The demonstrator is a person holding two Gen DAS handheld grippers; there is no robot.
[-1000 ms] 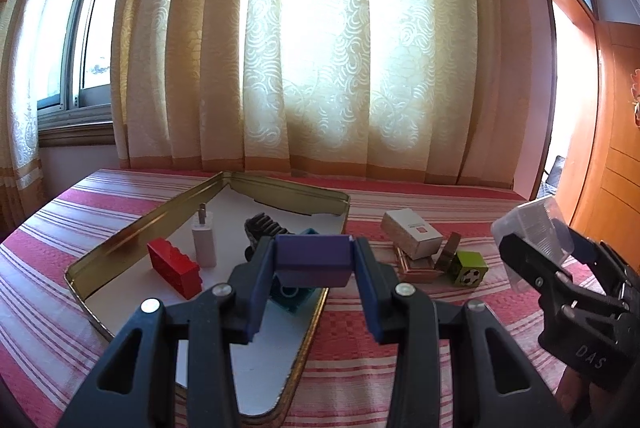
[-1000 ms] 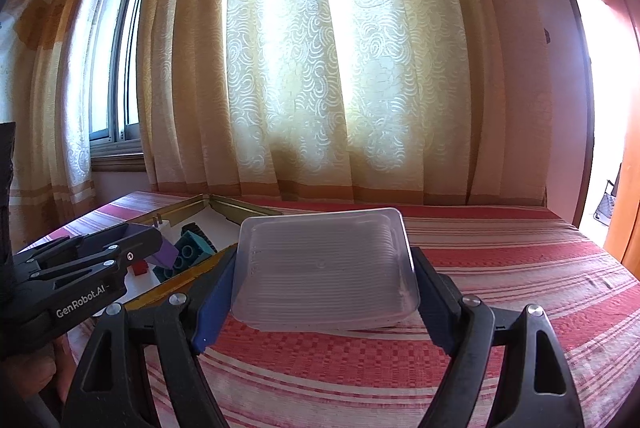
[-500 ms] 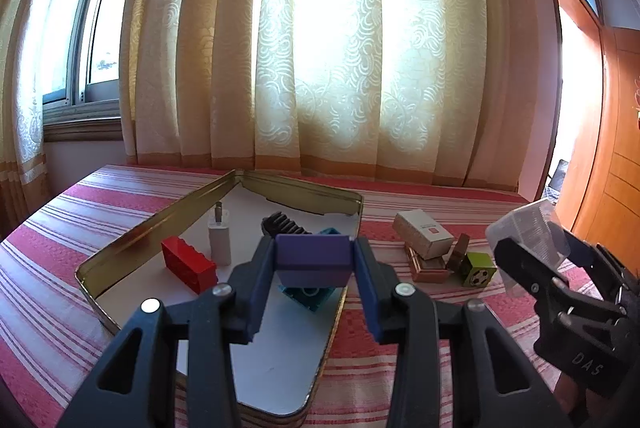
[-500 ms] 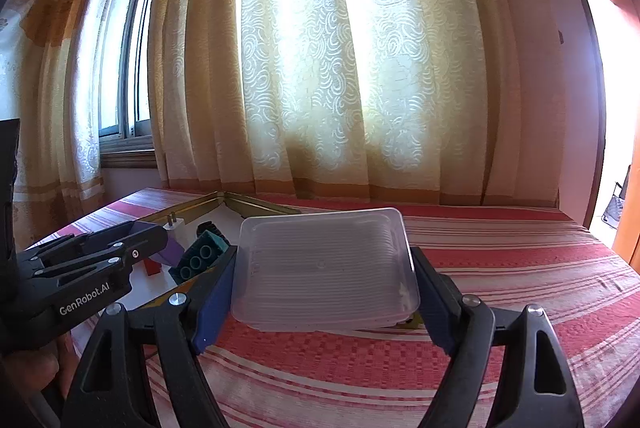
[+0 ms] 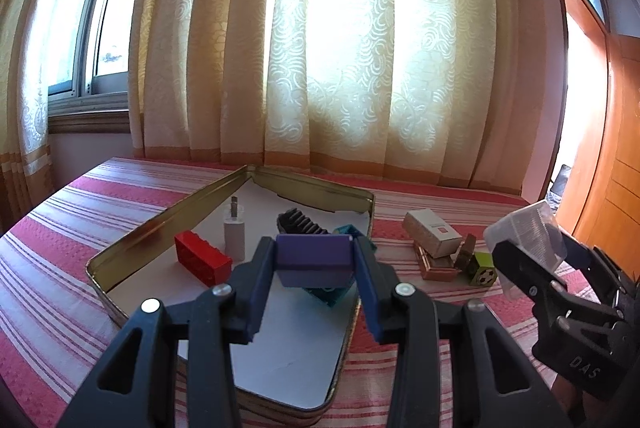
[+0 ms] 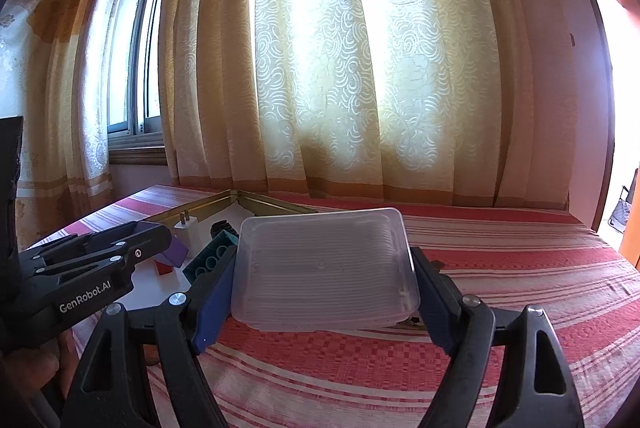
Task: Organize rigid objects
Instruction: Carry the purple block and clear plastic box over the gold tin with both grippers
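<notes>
My left gripper [image 5: 314, 270] is shut on a purple block [image 5: 314, 256], held above the near part of a gold tin tray [image 5: 160, 224]. In the tray lie a red brick [image 5: 202, 262], a white charger plug [image 5: 234, 236], a black ribbed piece [image 5: 300, 222] and a teal brick [image 5: 332, 294], partly hidden behind the block. My right gripper [image 6: 324, 280] is shut wide on a clear plastic box [image 6: 324, 268], held over the striped cloth to the right of the tray. From the right wrist view the left gripper [image 6: 160, 240] and purple block [image 6: 176, 252] show at the left.
On the red striped tablecloth [image 5: 420, 360] right of the tray sit a white carton [image 5: 430, 236], a copper-coloured item [image 5: 434, 266] and a green cube [image 5: 484, 270]. Curtains and a window close the far side. A wooden door stands at the right.
Both grippers keep their holds. The views shift only slightly, and the teal brick shows a little more in the right wrist view.
</notes>
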